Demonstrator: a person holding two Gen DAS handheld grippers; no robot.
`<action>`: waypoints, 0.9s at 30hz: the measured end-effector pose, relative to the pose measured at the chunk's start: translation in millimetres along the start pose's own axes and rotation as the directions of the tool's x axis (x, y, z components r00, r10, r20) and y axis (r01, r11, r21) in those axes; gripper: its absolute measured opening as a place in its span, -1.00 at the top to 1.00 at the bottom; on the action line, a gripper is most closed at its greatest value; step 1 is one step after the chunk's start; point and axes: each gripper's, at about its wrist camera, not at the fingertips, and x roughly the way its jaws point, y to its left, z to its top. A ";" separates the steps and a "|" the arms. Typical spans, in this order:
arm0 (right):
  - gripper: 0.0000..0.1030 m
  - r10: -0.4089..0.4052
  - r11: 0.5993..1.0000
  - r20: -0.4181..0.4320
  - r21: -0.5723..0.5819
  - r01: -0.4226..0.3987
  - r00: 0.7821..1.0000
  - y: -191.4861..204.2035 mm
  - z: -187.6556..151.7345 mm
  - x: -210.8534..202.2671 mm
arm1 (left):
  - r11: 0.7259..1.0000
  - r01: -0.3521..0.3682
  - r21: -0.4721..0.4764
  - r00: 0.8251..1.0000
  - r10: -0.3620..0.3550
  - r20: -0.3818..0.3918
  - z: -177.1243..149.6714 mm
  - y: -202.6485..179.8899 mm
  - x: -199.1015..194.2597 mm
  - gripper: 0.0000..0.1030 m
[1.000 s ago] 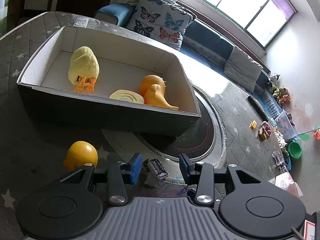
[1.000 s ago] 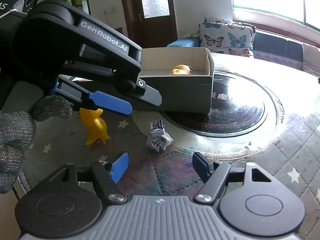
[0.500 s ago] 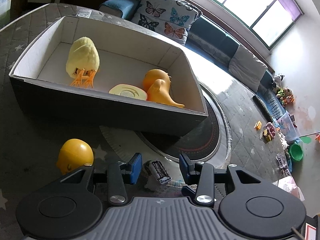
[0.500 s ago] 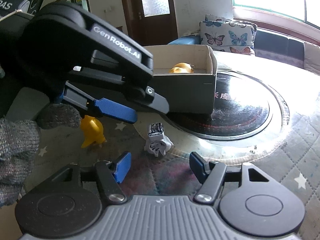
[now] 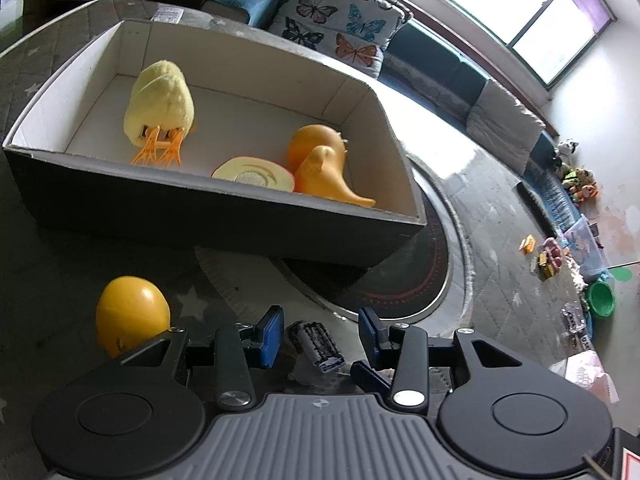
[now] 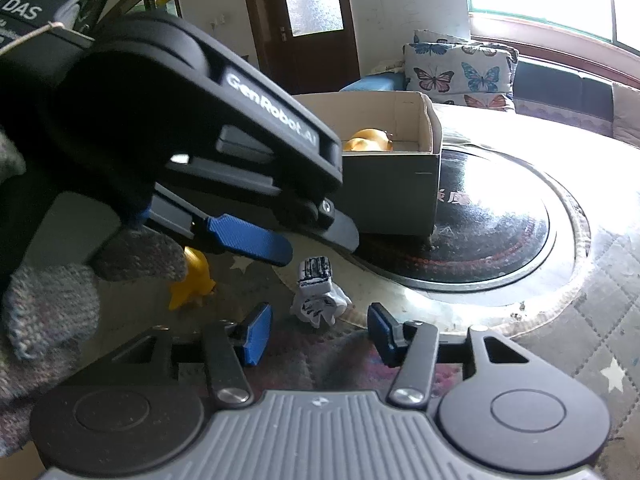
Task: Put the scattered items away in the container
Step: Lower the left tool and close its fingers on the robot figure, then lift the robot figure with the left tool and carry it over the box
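White with black hatched markings, the small crumpled toy [image 6: 316,294] lies on the table [image 6: 580,332] just in front of the cardboard box [image 5: 224,216], near its right corner. Left gripper [image 5: 320,336]: jaws spread, straddling the toy without contact. Right gripper [image 6: 318,334]: jaws spread, holding nothing, just short of the toy. Yellow egg [image 5: 130,318]: on the table left of the left gripper.

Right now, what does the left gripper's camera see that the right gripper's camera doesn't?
Only the left wrist view looks down into the box, showing the fluffy chick and a pale disc, plus toys on the floor. Only the right wrist view shows the left gripper from outside, a gloved hand and a door. Both show the small black-and-white toy and the box.
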 end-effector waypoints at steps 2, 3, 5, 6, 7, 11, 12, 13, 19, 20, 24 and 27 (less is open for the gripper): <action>0.06 0.001 1.000 0.001 -0.001 -0.001 1.000 0.2 -0.4 -0.1 | 1.000 -0.007 0.001 1.000 0.007 -0.007 -0.5 -0.9 2.2 0.15; 0.08 0.003 1.000 0.001 -0.001 -0.003 1.000 0.3 -0.4 -0.2 | 1.000 -0.009 0.001 1.000 0.009 -0.009 -0.8 -1.5 3.0 0.15; 0.15 0.005 1.000 0.002 0.001 -0.005 1.000 0.4 -0.8 -0.1 | 1.000 -0.015 0.002 1.000 0.015 -0.013 -1.2 -2.6 4.5 0.15; 0.17 0.005 1.000 0.003 0.002 -0.005 1.000 0.4 -1.0 0.1 | 1.000 -0.018 0.000 1.000 0.018 -0.016 -1.3 -2.5 5.1 0.15; 0.20 0.006 1.000 0.003 0.003 -0.006 1.000 0.4 -1.2 0.2 | 1.000 -0.020 -0.004 1.000 0.020 -0.018 -1.4 -2.2 5.7 0.15; 0.25 0.008 1.000 0.004 0.007 -0.008 1.000 -1.4 -0.4 0.9 | 0.999 -0.032 -0.006 0.999 0.032 -0.030 -1.8 -1.3 9.5 0.15; 0.25 0.007 1.000 0.005 0.007 -0.007 1.000 -1.5 -0.2 1.0 | 0.999 -0.032 -0.007 0.999 0.032 -0.033 -2.1 -1.1 10.5 0.15; 0.25 0.007 1.000 0.005 0.007 -0.007 1.000 -1.5 -0.1 1.1 | 0.999 -0.032 -0.008 0.999 0.031 -0.036 -2.4 -0.9 11.5 0.15; 0.44 0.006 1.000 0.003 0.005 -0.006 1.000 -2.0 -0.3 0.8 | 0.999 -0.030 -0.011 0.999 0.029 -0.045 -4.3 0.2 15.1 0.21; 0.47 0.010 1.000 0.002 0.007 -0.010 1.000 -2.0 0.0 0.7 | 0.999 -0.031 -0.010 0.999 0.030 -0.045 -4.5 0.3 15.1 0.24; 0.48 0.009 1.000 0.003 0.009 -0.009 1.000 -2.1 0.0 1.1 | 0.999 -0.036 -0.004 0.999 0.036 -0.039 -6.0 0.4 13.8 0.29; 0.49 0.008 1.000 0.005 0.007 -0.008 1.000 -1.4 0.7 0.4 | 0.999 -0.036 0.003 0.999 0.036 -0.032 -7.4 0.2 12.1 0.31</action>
